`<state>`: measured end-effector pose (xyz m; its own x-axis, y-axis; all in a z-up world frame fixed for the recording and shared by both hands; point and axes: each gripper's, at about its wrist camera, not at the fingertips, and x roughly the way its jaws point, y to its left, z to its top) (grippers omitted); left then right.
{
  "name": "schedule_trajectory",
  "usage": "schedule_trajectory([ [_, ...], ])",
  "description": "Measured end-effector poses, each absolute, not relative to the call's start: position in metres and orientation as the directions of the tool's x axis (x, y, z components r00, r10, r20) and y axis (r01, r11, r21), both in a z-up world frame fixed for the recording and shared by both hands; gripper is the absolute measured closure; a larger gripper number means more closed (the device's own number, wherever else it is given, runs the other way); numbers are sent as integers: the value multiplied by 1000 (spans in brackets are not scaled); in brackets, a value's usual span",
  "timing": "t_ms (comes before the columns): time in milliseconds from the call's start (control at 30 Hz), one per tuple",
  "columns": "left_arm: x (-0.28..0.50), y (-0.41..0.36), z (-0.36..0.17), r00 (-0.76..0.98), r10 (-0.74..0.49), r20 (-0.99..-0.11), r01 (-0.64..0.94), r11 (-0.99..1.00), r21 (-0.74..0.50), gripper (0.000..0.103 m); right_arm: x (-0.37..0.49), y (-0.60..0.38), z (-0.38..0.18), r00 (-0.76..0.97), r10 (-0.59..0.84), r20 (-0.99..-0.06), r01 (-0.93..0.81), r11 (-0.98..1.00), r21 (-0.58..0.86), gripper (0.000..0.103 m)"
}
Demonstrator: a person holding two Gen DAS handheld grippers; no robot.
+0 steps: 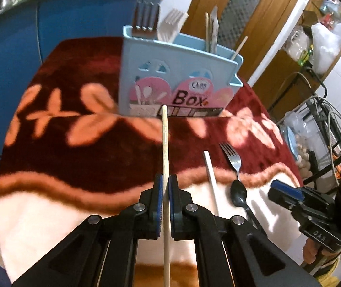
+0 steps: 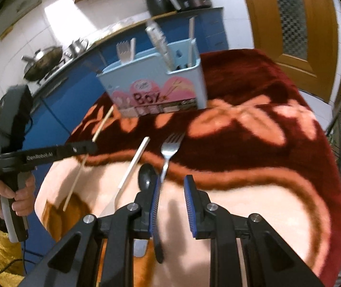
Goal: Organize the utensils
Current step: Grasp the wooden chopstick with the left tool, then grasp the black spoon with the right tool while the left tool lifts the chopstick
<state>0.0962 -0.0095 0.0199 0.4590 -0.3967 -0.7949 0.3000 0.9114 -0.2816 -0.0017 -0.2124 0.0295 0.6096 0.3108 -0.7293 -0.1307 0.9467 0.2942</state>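
Left gripper [image 1: 166, 191] clenched on a wooden chopstick [image 1: 165, 143], tip aimed ahead at the blue utensil box [image 1: 170, 71]. Right gripper [image 2: 171, 196] released, jaws apart, just behind metal fork [image 2: 169, 150], black spoon [image 2: 146, 177] and white utensil [image 2: 134, 162] lying on the blanket [image 2: 254, 131].

Plush bench cover [image 1: 103, 157]: dark red with peach leaf shapes, cream lower part.
Plastic utensil box [image 1: 177, 76]: pale blue, pink scalloped label, black lettering.
Thin wooden chopstick [image 1: 165, 143]: pale tan.
Plastic spoon [image 1: 239, 194]: black.
Metal fork [image 2: 169, 154]: silver.
Claw pads [image 2: 189, 205]: blue on black.
Cabinets [image 1: 10, 76]: blue.
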Motion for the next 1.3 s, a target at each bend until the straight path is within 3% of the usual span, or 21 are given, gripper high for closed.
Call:
schedule_trajectory([
  [700,89,15,32,550,-418,-723,314,906,-285,99,52,-161,14,371,305,-877,-331,926,182,80],
  [1133,85,13,40,567,-420,-709,322,905,-278,99,70,-149,6,191,305,-933,-444,875,195,79],
  [1300,85,12,43,578,-425,-697,328,903,-278,99,71,-145,7,182,331,-926,-469,857,214,95],
])
